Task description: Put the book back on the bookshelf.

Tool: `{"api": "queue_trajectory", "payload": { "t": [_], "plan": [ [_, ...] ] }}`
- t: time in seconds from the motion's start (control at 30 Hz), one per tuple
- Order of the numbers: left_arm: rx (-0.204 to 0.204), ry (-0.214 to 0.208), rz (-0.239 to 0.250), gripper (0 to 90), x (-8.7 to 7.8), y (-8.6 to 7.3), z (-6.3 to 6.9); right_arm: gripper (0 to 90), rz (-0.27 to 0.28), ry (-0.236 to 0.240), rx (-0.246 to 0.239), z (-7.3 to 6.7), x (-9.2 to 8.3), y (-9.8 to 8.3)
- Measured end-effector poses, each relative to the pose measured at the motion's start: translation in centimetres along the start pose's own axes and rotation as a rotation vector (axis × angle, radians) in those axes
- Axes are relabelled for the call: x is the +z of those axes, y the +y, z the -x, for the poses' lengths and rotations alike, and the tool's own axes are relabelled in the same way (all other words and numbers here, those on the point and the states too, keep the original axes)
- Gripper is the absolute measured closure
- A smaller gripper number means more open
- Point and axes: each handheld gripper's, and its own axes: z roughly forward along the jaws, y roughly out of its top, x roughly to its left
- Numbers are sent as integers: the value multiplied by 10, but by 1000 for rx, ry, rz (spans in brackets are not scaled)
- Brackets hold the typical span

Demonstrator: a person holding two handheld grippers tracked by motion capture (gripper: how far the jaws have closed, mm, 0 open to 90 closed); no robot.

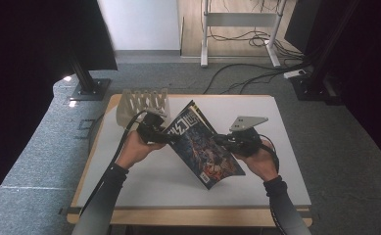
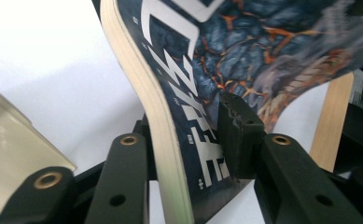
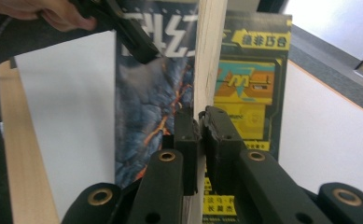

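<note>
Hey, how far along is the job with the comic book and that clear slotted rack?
Done: the dark-covered comic book is off the white table, tilted in the air. In hand: the right gripper is clamped on its page edge, and the left gripper straddles its top edge, pads at the covers. Left: the clear slotted plastic rack holds nothing; setting the book in a slot probably comes next.

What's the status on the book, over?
Right gripper shut on book. Left gripper astride its other edge, pads touching. Book lifted off table. Rack behind, clear.

One comic book (image 1: 205, 147), one slotted rack (image 1: 139, 104), two tools, one table (image 1: 276, 147).
</note>
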Motion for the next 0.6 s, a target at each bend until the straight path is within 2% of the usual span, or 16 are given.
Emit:
{"api": "queue_trajectory", "payload": {
  "t": [0.2, 0.33, 0.5, 0.6],
  "plan": [
    [74, 25, 13, 721, -15, 15, 14, 823, 4, -53, 18, 7, -2, -5],
    [130, 47, 12, 755, -25, 24, 25, 823, 12, -72, 41, 12, -4, -10],
    [223, 93, 22, 782, -33, 32, 42, 825, 13, -101, 40, 16, -3, -15],
    [264, 111, 37, 824, -39, 36, 49, 827, -6, -122, 32, 17, -1, -19]
  ]
}}
